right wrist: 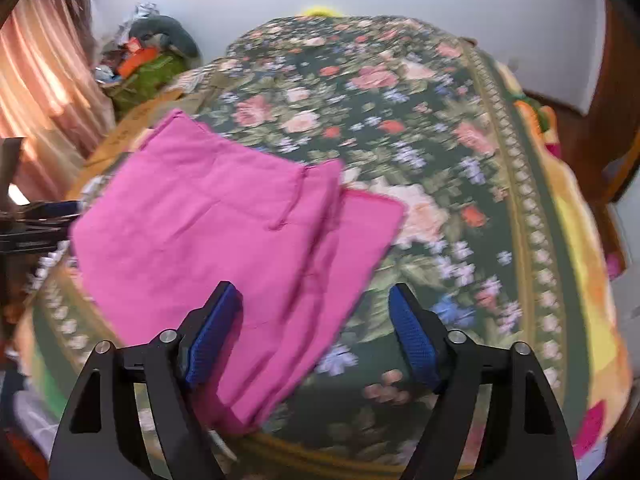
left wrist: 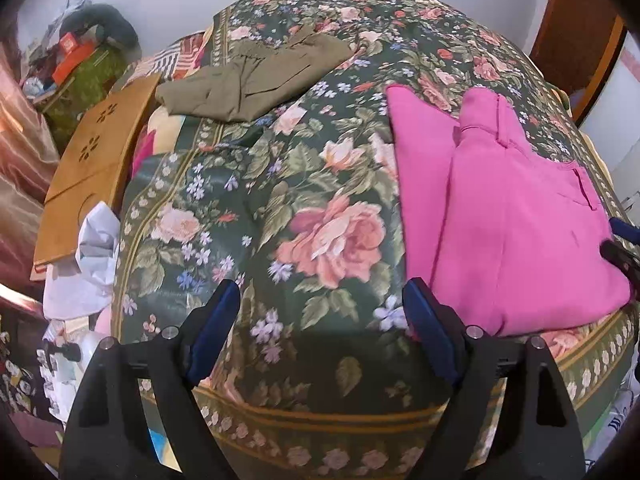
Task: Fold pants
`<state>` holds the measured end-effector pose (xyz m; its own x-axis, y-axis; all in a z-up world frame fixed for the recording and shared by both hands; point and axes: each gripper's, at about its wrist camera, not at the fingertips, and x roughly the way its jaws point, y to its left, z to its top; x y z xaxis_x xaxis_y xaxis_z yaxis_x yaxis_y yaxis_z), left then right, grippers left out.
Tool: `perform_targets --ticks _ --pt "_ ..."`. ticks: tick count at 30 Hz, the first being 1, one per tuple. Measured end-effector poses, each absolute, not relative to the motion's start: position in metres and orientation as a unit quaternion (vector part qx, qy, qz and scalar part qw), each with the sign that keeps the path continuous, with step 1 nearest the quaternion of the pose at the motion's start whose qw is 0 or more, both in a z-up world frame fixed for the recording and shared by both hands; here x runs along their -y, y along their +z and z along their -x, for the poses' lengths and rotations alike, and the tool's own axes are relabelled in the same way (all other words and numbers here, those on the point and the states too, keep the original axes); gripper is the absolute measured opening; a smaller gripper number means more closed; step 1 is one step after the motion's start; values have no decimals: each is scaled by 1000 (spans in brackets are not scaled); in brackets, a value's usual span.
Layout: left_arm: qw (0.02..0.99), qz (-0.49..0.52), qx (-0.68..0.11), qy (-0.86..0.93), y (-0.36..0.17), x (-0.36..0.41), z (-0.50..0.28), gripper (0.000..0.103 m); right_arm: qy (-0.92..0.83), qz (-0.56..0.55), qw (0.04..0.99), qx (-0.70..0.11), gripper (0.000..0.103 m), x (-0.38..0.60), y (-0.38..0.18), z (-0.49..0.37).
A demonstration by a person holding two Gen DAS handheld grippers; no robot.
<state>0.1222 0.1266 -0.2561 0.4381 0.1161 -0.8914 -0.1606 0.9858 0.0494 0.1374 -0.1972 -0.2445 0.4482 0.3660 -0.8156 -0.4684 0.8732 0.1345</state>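
Note:
Pink pants [left wrist: 508, 216] lie folded flat on the floral bedspread [left wrist: 280, 216], near the bed's front edge. In the left wrist view they are to the right of my left gripper [left wrist: 322, 312], which is open and empty above the bedspread. In the right wrist view the pink pants [right wrist: 224, 232] lie ahead and to the left. My right gripper [right wrist: 314, 318] is open and empty, its left finger over the pants' near corner. The right gripper's fingertips [left wrist: 618, 248] show at the right edge of the left wrist view.
Folded olive pants [left wrist: 252, 80] lie at the far left of the bed. A wooden board [left wrist: 96, 168] and white cloth [left wrist: 92, 264] lie off the bed's left side. Clutter [left wrist: 80, 56] is piled in the far left corner. A wooden door frame [left wrist: 576, 32] stands at the right.

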Motion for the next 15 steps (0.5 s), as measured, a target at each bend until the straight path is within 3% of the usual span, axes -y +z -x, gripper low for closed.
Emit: perform_targets --ticks 13,15 --pt "886 7 -463 25 -196 -109 -161 83 237 19 857 -458 71 218 -223 -157" --pt "885 8 -466 -5 -193 -99 -175 80 245 9 857 -453 64 214 -221 -161"
